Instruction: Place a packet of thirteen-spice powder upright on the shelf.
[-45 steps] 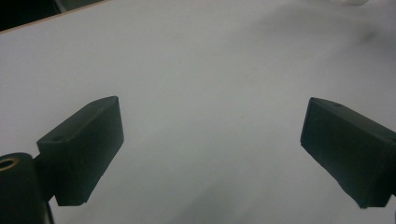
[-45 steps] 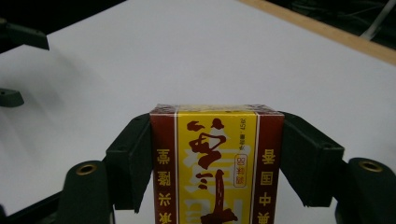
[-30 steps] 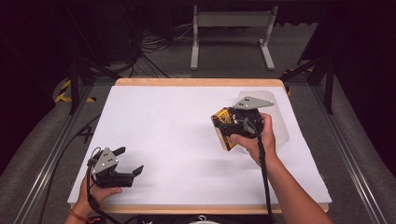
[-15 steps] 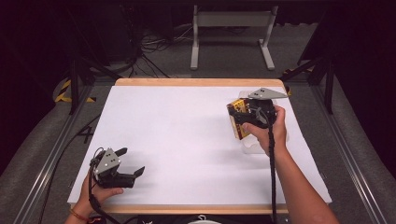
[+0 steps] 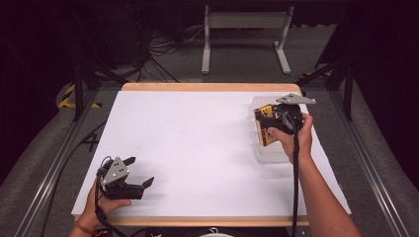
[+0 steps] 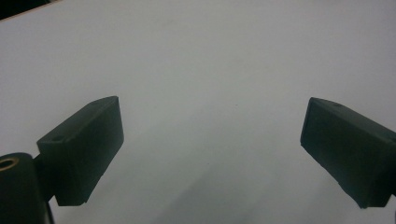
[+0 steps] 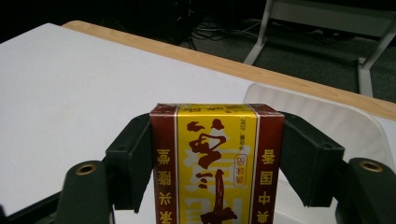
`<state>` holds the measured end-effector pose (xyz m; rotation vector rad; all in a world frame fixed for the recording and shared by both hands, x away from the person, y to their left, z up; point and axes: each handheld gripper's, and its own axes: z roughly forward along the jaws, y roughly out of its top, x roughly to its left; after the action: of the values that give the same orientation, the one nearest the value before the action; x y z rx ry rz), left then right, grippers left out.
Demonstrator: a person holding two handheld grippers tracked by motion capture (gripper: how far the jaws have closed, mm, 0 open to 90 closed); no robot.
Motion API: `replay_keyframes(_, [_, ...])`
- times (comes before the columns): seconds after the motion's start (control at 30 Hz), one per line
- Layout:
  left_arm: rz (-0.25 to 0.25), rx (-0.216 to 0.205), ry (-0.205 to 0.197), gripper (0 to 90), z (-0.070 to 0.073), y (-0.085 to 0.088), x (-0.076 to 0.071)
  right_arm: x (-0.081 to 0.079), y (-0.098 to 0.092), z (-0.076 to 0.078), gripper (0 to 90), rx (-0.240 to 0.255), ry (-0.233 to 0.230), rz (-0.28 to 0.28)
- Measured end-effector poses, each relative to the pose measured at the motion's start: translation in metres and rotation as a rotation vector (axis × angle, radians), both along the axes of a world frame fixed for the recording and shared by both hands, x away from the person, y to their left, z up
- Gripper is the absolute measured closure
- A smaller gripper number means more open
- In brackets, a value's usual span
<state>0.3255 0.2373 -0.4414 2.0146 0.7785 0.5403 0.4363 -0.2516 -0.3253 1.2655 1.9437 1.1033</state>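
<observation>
The left gripper (image 5: 141, 183) rests open and empty near the table's (image 5: 197, 148) front edge. The right gripper (image 5: 264, 126) clamps a red-and-yellow carton (image 7: 217, 163) over the clear tray (image 5: 269, 153) — carrying step; next, lower and release inside.

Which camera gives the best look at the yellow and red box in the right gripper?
The right gripper view: the box sits close up, its printed face readable, clamped between the black jaws. The high view shows the box small and partly hidden by the right gripper, above a clear tray. The left gripper view faces bare table.
</observation>
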Motion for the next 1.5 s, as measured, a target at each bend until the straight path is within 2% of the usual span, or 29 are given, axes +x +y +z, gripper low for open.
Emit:
replay_keyframes(0.57, [-0.003, 0.007, 0.004, 6.6, -0.001, 0.000, 0.000, 0.003, -0.022, -0.007, 32.2, 0.036, -0.006, -0.067])
replay_keyframes(0.6, [-0.004, 0.007, 0.005, 6.6, -0.001, -0.001, 0.001, 0.003, -0.022, -0.008, 32.2, -0.023, -0.016, -0.105])
replay_keyframes(0.63, [-0.005, 0.012, 0.005, 6.6, -0.002, -0.001, 0.001, 0.004, -0.023, -0.009, 32.2, -0.028, -0.020, -0.110])
replay_keyframes(0.77, [-0.009, 0.020, 0.007, 6.6, -0.002, -0.002, 0.001, 0.005, -0.029, -0.014, 32.2, 0.003, 0.000, -0.110])
replay_keyframes(0.87, [-0.008, 0.016, 0.009, 6.5, -0.002, -0.001, 0.001, 0.004, -0.031, -0.017, 32.2, -0.012, 0.006, -0.118])
replay_keyframes(1.2, [-0.005, 0.012, 0.008, 6.5, -0.002, -0.001, 0.001, -0.001, -0.039, -0.019, 32.2, -0.017, 0.025, -0.117])
replay_keyframes(1.3, [-0.005, 0.013, 0.006, 6.5, -0.002, -0.001, 0.001, -0.004, -0.042, -0.018, 32.2, -0.012, 0.027, -0.114])
replay_keyframes(1.5, [-0.005, 0.012, 0.007, 6.5, -0.002, -0.001, 0.001, -0.009, -0.042, -0.020, 32.2, -0.033, 0.021, -0.108])
